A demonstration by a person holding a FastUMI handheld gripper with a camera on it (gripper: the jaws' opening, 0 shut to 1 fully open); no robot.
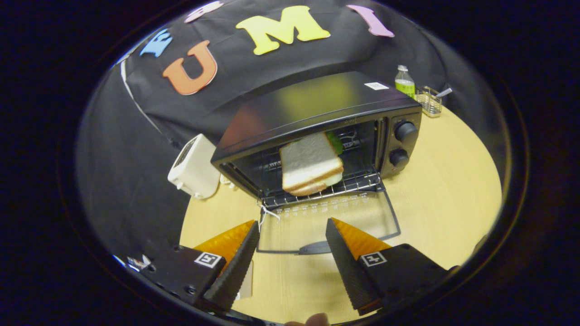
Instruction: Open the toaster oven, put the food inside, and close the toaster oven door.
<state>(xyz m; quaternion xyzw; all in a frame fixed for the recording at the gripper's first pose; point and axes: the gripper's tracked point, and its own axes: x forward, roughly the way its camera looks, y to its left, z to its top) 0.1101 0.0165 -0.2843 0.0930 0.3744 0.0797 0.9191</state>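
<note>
The tongs (292, 253) are spread wide and hold nothing. The sandwich (311, 165) sits on the rack inside the toaster oven (317, 113). The glass door (331, 222) lies flat on the worktop (444, 181), and its handle (315, 247) runs sideways right between the two tips. I think lifting that handle comes next.

Glossy black toaster oven (317, 106) with wire rack (326, 192); pale wood-look table (448, 181); ribbed matt gripper (292, 267) fingers, spread apart.
</note>
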